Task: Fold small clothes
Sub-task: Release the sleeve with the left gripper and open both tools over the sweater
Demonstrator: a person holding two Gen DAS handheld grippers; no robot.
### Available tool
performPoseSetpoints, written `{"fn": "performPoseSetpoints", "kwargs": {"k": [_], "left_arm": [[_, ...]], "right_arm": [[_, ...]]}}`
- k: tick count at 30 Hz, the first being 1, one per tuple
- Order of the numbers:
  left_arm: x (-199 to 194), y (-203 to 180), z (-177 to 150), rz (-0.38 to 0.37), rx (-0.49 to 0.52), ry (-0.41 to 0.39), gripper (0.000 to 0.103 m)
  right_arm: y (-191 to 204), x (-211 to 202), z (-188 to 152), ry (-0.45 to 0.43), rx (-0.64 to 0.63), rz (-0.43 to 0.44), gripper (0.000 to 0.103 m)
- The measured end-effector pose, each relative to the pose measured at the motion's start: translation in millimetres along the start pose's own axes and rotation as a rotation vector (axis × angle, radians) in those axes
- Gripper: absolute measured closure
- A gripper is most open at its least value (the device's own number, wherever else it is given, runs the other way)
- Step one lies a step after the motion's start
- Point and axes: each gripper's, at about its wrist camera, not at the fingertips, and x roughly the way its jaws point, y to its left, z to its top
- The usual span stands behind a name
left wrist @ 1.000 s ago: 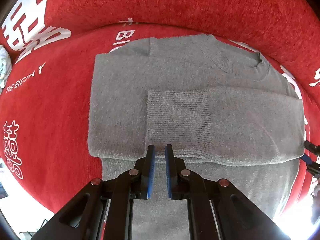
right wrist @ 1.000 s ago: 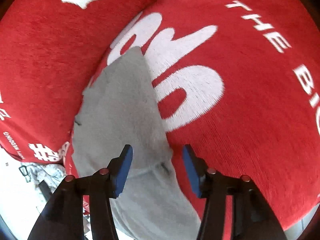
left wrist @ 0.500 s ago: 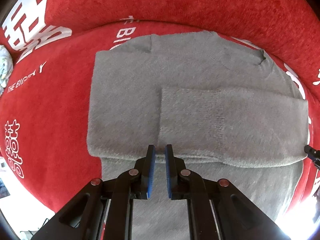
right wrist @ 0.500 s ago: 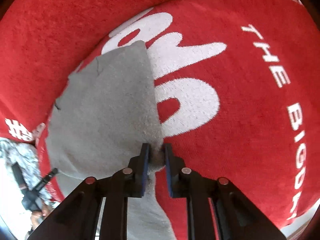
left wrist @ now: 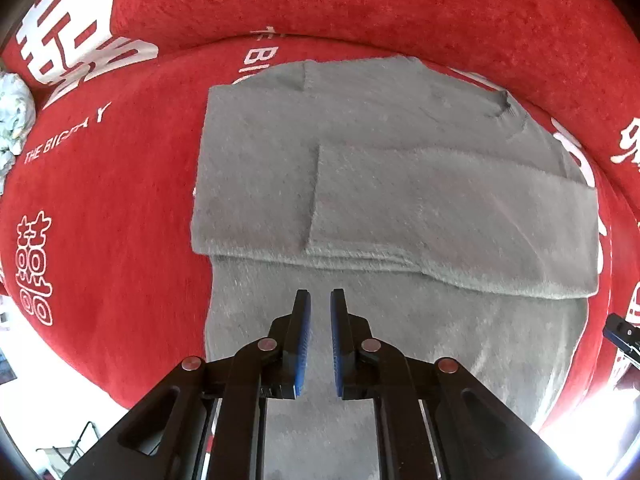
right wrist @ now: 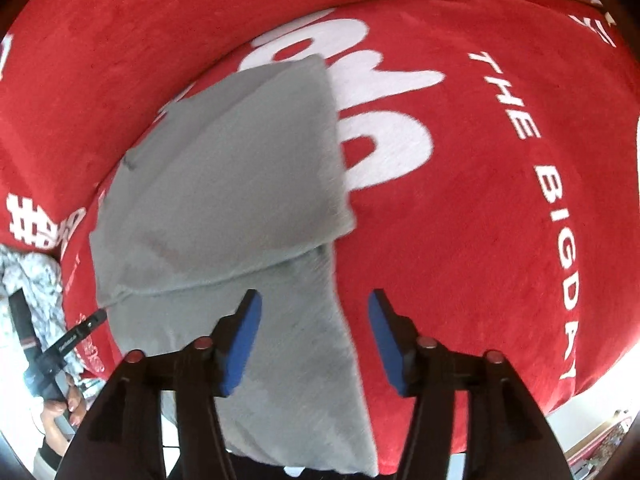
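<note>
A grey knit sweater [left wrist: 400, 200] lies flat on the red plush sofa seat [left wrist: 100, 220], with one sleeve [left wrist: 460, 220] folded across its body. My left gripper [left wrist: 320, 300] hovers over the sweater's lower part, shut, with nothing between its blue pads. In the right wrist view the same sweater [right wrist: 224, 184] fills the left centre. My right gripper [right wrist: 314, 300] hangs above its side edge with its jaws opening. The cloth lies below the gap and neither pad touches it. The right gripper's tip [left wrist: 624, 336] shows at the far right edge of the left wrist view.
The red sofa backrest [left wrist: 360, 0] with white lettering rises behind the sweater. A pale patterned cloth [left wrist: 14, 116] lies at the seat's left end. In the right wrist view a hand [right wrist: 60, 408] holds the left gripper's handle [right wrist: 52, 352] at lower left. The seat's front edge [left wrist: 120, 380] drops to bright floor.
The right gripper closed on the sweater's side edge, then let go, opened wide and lifted away. The folded sleeve's cuff shifted right. The left gripper rose slightly and stayed shut.
</note>
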Motion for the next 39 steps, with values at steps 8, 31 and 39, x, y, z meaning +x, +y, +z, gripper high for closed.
{"fn": "performPoseSetpoints", "kwargs": {"k": [8, 31, 39], "left_arm": [[-12.7, -10.5, -13.8, 0.018, 0.009, -0.027, 0.006], [8.3, 27.9, -67.7, 0.066, -0.032, 0.057, 0.006], [19.4, 61.4, -105.1, -0.001, -0.034, 0.074, 0.006]], "right_arm": [[29.2, 8.4, -11.1, 0.032, -0.056, 0.041, 0.035], [29.2, 18.9, -39.4, 0.076, -0.135, 0.119, 0.000], [13.2, 29.9, -74.0, 0.100, -0.091, 0.128, 0.000]]}}
